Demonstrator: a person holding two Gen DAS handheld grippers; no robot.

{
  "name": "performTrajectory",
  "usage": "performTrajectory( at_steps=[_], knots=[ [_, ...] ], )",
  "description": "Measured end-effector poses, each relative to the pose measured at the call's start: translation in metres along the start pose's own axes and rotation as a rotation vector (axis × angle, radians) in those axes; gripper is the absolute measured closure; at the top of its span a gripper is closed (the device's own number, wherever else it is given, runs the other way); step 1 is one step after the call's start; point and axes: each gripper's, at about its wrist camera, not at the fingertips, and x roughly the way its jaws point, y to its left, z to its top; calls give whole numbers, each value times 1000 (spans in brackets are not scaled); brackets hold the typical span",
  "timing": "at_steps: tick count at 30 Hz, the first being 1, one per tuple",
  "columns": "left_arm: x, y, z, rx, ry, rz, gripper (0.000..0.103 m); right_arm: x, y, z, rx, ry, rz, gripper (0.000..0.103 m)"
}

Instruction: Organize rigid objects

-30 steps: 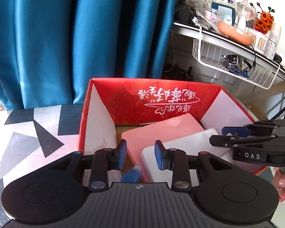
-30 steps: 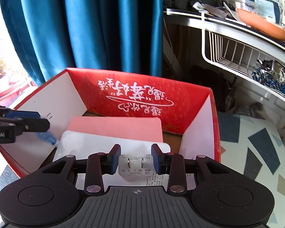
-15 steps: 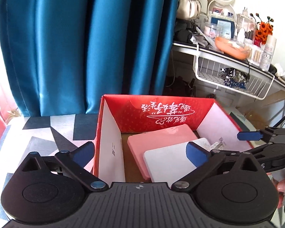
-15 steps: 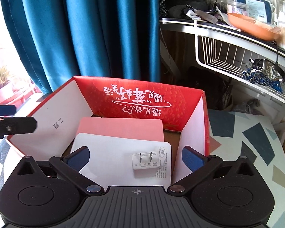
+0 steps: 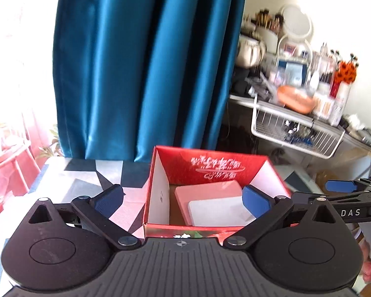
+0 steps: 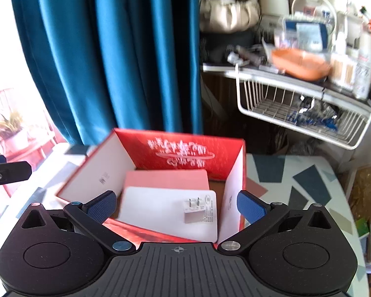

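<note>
1. Behind, blue curtain [image 6: 116, 57]; patterned surface [image 6: 296, 180] carries everything.
2. Red box [image 6: 185, 156] sits open on the surface, near its curtain-side edge.
3. Left hand-held gripper [image 5: 183, 199] and right hand-held gripper [image 6: 176, 204]: jaws spread wide, holding nothing, both in front of the box.
4. Pink flat case [image 6: 165, 179] lies on the box floor; white flat case [image 6: 160, 210] overlaps its near part.
5. White plug adapter [image 6: 193, 211] rests on the white case, prongs up.

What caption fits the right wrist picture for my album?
Open right tool above a red box where a white plug adapter sits on a white case.
</note>
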Motion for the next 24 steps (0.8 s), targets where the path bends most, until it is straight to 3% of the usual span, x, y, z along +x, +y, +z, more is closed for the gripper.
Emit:
performTrajectory(
  at_steps=[7, 9, 17, 24],
  knots=[
    [-81, -15, 13, 22, -38, 80, 0, -99, 23, 13, -5, -124, 23, 0],
    [-107, -20, 15, 29, -75, 116, 0, -128, 33, 15, -29, -169, -7, 0],
    [-207, -37, 20, 43, -237, 141, 0, -233, 64, 21, -38, -269, 5, 0],
    [-251, -54, 3, 78, -245, 164, 0, -301, 90, -6, -54, -343, 2, 0]
  ],
)
